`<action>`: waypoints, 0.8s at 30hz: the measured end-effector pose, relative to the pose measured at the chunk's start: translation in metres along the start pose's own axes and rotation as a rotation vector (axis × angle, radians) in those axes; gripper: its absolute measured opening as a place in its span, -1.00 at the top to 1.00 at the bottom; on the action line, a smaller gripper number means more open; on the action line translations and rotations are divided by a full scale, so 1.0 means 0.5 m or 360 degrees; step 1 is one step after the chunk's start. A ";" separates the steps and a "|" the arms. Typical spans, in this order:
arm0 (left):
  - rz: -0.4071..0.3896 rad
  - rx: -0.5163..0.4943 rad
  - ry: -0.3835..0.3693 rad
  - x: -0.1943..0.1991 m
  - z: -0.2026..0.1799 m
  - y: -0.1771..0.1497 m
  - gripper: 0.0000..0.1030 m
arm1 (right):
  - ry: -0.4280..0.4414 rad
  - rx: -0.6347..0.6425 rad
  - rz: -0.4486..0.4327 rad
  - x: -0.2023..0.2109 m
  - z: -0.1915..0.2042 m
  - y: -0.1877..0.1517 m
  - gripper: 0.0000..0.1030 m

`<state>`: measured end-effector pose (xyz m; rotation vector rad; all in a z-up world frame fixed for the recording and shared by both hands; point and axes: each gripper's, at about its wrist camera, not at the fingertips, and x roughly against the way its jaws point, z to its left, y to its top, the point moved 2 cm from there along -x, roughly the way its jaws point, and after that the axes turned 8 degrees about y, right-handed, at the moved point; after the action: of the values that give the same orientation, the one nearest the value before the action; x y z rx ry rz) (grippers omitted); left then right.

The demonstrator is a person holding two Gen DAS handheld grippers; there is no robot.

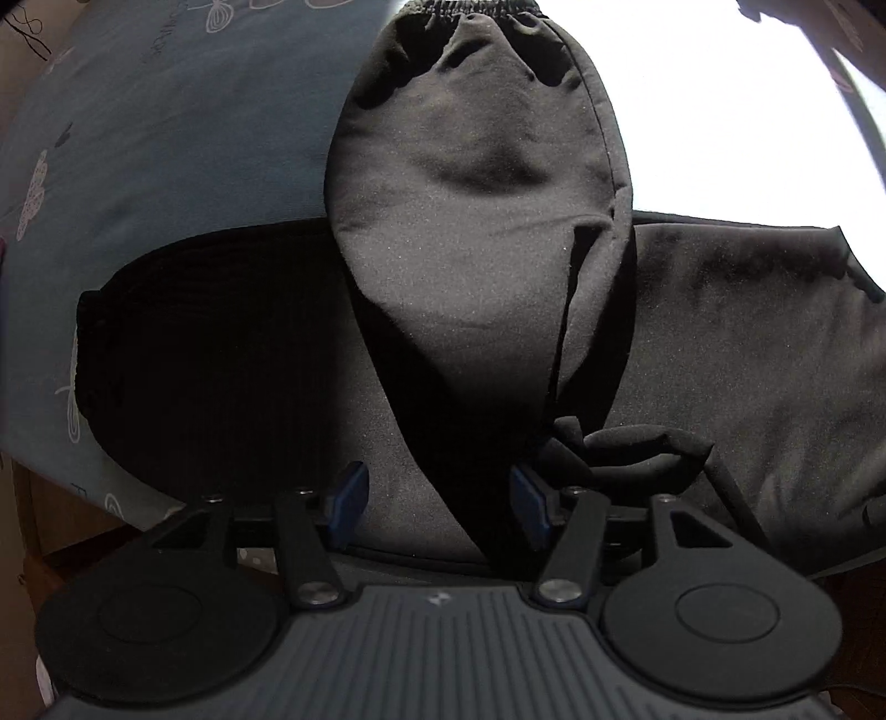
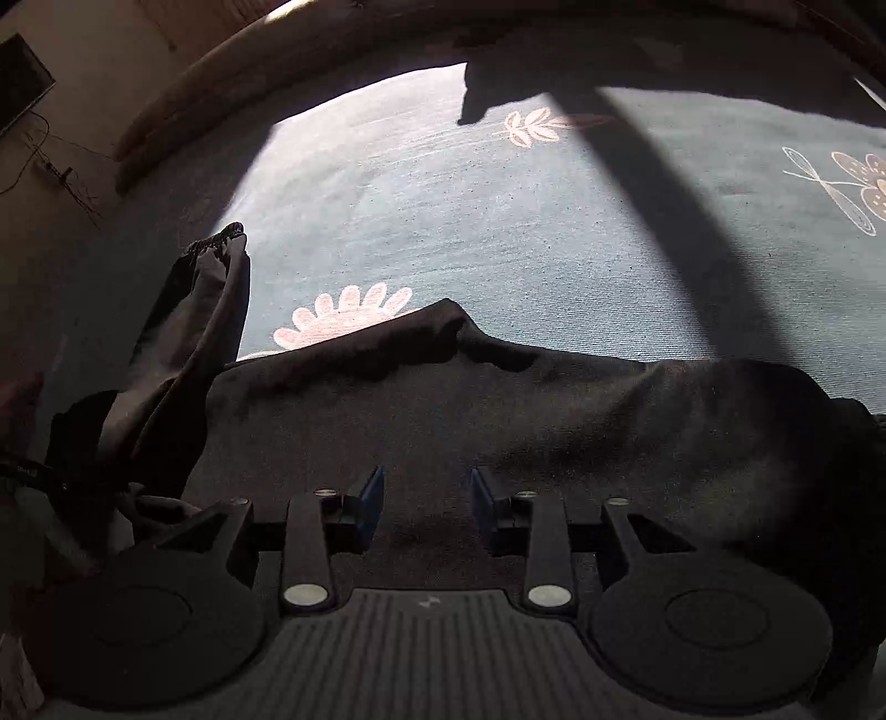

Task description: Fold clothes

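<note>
Dark garment [image 1: 487, 310] lies on the floral bedsheet [image 1: 166, 166], one part with an elastic cuff folded over the body (fold partly done, judging by shape). Left gripper [image 1: 440, 504] and right gripper [image 2: 426, 507]: fingers parted, holding nothing.

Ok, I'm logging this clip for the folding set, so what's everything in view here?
garment: one, black, spread on the sheet, a part with an elastic cuff folded across its middle
sheet: one, grey-blue with pale flower prints, under the garment
cables: a few, dark, by the wall at far left in the right wrist view
screen: one, dark, on that wall
left gripper: one, black with blue pads, open over the garment, nothing between the pads
right gripper: one, black with blue pads, open over the garment's edge, nothing held
</note>
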<state>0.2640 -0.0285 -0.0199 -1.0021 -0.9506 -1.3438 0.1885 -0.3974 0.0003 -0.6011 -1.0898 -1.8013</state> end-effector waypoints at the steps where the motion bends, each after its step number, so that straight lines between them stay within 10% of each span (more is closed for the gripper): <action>1: 0.0007 -0.0078 0.0078 0.015 -0.026 0.003 -0.11 | -0.0010 -0.0004 -0.0012 0.014 -0.009 -0.011 0.04; 12: -0.0353 -0.0887 0.0246 0.206 -0.477 0.029 -0.37 | -0.0051 -0.0205 -0.0217 0.169 -0.167 -0.114 -0.11; 24: -0.0352 -0.1288 0.0255 0.226 -0.759 -0.043 -0.38 | -0.0039 -0.0437 -0.0390 0.278 -0.326 -0.192 -0.15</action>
<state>0.2342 -0.4238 -0.0282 -1.3773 -0.3820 -2.0344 0.0473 -0.5842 -0.0142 -0.6762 -0.9720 -2.1840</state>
